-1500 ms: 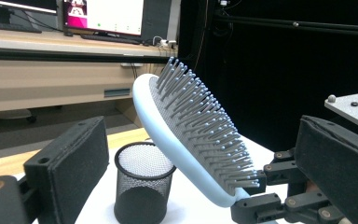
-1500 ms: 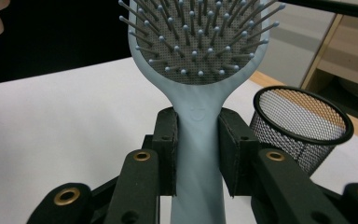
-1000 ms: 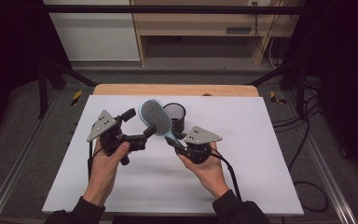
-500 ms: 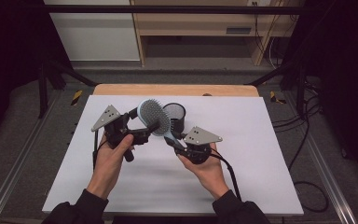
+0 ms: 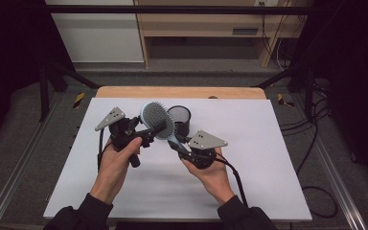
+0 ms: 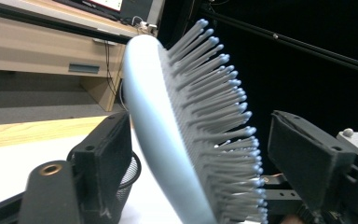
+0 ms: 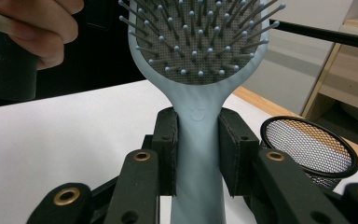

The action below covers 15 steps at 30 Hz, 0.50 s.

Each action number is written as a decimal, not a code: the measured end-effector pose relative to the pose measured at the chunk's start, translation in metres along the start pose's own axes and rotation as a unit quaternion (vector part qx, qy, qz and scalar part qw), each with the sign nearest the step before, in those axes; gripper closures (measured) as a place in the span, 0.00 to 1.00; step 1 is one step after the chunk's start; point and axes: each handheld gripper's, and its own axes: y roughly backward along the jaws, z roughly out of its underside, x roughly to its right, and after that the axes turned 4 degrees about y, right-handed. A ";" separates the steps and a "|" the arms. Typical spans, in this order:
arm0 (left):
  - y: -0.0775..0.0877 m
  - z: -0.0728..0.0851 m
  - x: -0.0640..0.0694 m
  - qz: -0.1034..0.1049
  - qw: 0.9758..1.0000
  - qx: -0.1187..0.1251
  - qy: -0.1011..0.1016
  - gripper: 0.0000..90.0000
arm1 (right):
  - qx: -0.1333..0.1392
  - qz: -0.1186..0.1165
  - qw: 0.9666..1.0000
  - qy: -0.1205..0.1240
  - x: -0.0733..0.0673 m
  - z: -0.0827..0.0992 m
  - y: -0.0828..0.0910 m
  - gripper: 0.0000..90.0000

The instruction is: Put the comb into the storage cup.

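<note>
My right gripper (image 5: 179, 146) is shut on the handle of a light blue hairbrush (image 5: 155, 120) and holds it up above the white table, head upward; in the right gripper view the pads clamp the handle (image 7: 198, 140) below the bristled head (image 7: 198, 46). My left gripper (image 5: 151, 132) reaches in from the left, and its jaws have just been closing around the brush head. In the left gripper view the head (image 6: 168, 140) stands between the two jaws; the right pad (image 6: 307, 154) is still clear of the bristle tips, so the gripper is open.
A black mesh cup (image 5: 179, 120) stands on the white table (image 5: 268, 158) just behind the brush, also seen as the mesh cup (image 7: 307, 144) at right. A wooden strip (image 5: 182, 92) edges the table's far side, with shelving beyond. Cables trail at the right.
My left gripper has shifted right toward the brush head and its jaws have narrowed around it. The right gripper and the brush have stayed put.
</note>
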 end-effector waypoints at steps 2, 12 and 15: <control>-0.001 0.000 0.001 0.001 1.000 0.000 0.002 0.27 | 0.000 -0.001 1.000 0.002 -0.001 0.000 -0.001 0.78; 0.000 0.000 0.003 -0.009 1.000 0.003 0.021 0.38 | -0.001 -0.001 1.000 0.003 -0.001 0.001 0.000 0.78; 0.000 -0.001 0.002 -0.014 0.999 0.005 0.030 0.44 | 0.000 0.000 1.000 0.002 -0.001 0.001 -0.001 0.78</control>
